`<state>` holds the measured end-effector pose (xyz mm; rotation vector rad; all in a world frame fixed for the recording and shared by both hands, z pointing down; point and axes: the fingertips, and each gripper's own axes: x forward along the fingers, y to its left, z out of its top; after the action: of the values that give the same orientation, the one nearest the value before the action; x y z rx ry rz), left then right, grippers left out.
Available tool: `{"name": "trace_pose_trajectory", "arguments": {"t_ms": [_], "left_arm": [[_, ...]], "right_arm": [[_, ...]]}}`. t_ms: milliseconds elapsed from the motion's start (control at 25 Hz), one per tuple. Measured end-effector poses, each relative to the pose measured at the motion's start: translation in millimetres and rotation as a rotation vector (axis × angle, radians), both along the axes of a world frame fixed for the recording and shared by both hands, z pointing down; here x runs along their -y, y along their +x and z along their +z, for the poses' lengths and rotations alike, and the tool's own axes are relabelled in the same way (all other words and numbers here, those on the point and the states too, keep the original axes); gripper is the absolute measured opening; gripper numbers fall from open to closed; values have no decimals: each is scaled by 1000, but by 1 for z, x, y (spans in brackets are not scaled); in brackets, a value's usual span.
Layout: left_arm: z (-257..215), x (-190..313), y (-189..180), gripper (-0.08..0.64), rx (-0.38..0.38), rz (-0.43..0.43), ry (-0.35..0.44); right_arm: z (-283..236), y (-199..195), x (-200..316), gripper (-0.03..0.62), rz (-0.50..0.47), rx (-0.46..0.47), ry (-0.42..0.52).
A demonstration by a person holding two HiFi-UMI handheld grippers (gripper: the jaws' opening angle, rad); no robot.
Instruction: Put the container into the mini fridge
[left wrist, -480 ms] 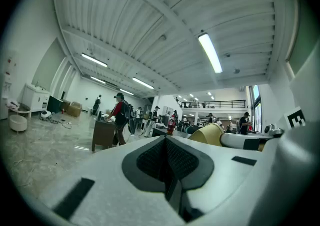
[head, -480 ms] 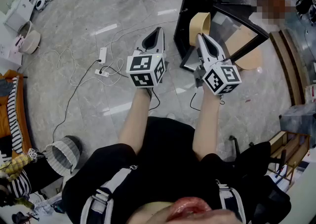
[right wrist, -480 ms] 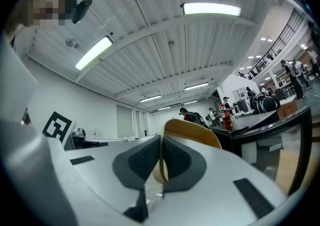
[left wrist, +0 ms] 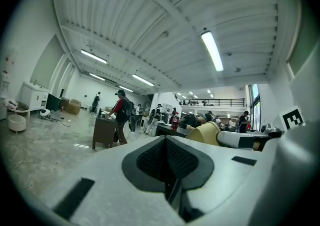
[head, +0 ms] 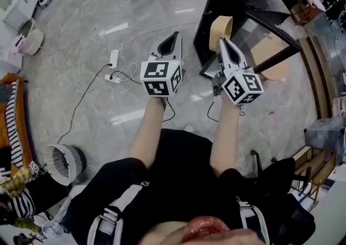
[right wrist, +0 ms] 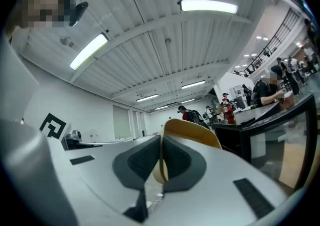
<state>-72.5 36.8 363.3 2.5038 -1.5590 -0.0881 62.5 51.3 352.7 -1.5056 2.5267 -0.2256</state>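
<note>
Both jaw pairs closed: right gripper (head: 221, 39) pinches container (head: 220, 24) wall to feed it into mini fridge (head: 214, 7); left gripper (head: 174, 36) empty.

The right gripper (right wrist: 160, 166) pinches the tan container (right wrist: 194, 132) by its rim.

Floor (head: 108, 22): glossy, polished stone-look tile that mirrors the lamps. Shells of left gripper (head: 174, 35) and right gripper (head: 220, 40): smooth, matt, pale-grey plastic; pads (right wrist: 139, 162) dark and finely textured. Container (head: 220, 25): thin, tan, matt, paper-like wall. Mini fridge (head: 215, 7): black casing, glossy glass door (head: 253, 30). Shirt (head: 178, 168): black cloth.
</note>
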Motion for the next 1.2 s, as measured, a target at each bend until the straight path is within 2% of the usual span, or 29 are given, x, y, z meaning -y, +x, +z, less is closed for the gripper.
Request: {"name": "trace_pose_trajectory", "arguments": {"t_ms": [240, 520, 720, 1000, 1200], "left_arm": [[9, 25, -20, 9, 0, 6, -19], [23, 75, -8, 9, 7, 26, -39], [40, 151, -5, 9, 27, 23, -62], [25, 270, 24, 9, 51, 3, -49], [28, 321, 42, 9, 64, 9, -56]], "right_arm": [[15, -21, 22, 19, 7, -11, -38], [26, -14, 75, 19, 12, -24, -53], [38, -15, 153, 18, 0, -27, -52], [28, 8, 275, 18, -33, -2, -42], [33, 19, 332, 19, -39, 5, -52]]}}
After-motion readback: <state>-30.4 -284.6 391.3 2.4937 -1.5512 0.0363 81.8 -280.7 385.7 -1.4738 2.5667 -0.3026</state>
